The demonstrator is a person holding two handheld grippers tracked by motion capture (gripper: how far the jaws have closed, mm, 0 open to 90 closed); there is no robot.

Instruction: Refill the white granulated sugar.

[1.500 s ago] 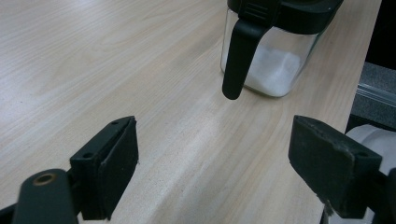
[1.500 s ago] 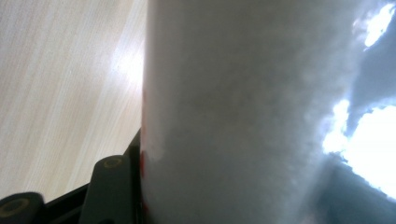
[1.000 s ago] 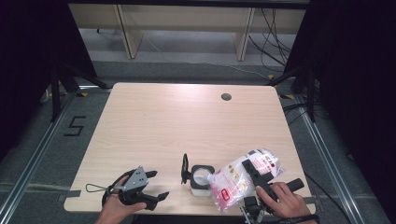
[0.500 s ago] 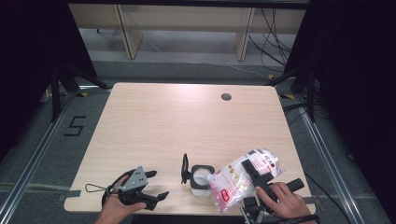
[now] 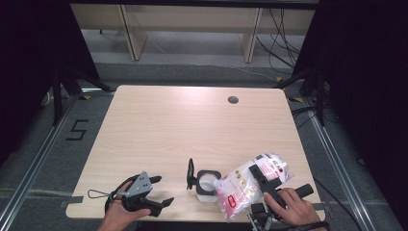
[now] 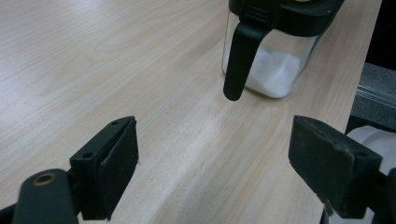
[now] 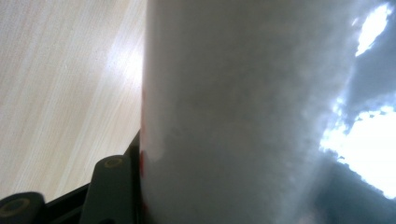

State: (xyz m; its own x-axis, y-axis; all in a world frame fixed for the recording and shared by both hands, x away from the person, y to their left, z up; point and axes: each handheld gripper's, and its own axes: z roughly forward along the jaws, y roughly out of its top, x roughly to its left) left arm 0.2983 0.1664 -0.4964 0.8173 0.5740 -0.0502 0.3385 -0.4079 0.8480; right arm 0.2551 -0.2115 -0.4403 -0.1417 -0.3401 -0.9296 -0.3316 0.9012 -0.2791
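I am holding the right gripper [image 5: 262, 179] clamped on the soft white plastic refill bag with pink and red print [image 5: 250, 182], its jaws pressing the bag's bulging sides, and I am tipping the bag so its lower corner is hanging just beside the open mouth of the small square clear-glass jar with a black lid and handle [image 5: 206, 182]. To pour well, I judge I am needing to bring that corner squarely over the opening before tilting further, and to keep the squeeze gentle so the grains are not bursting out onto the pale wooden table [image 5: 192, 125].

My left gripper [image 5: 150, 191] is resting low, jaws standing wide apart with nothing between them; the jar [image 6: 273, 56], partly filled with white grains, is sitting ahead of it and a little to its right. I think it should be steadying the jar by its black handle [image 6: 240, 60].

In the right gripper view the bag [image 7: 243, 112] is sitting so close that I cannot make out the spout or whether it is cut open. The jar's top is cut off in the left gripper view.
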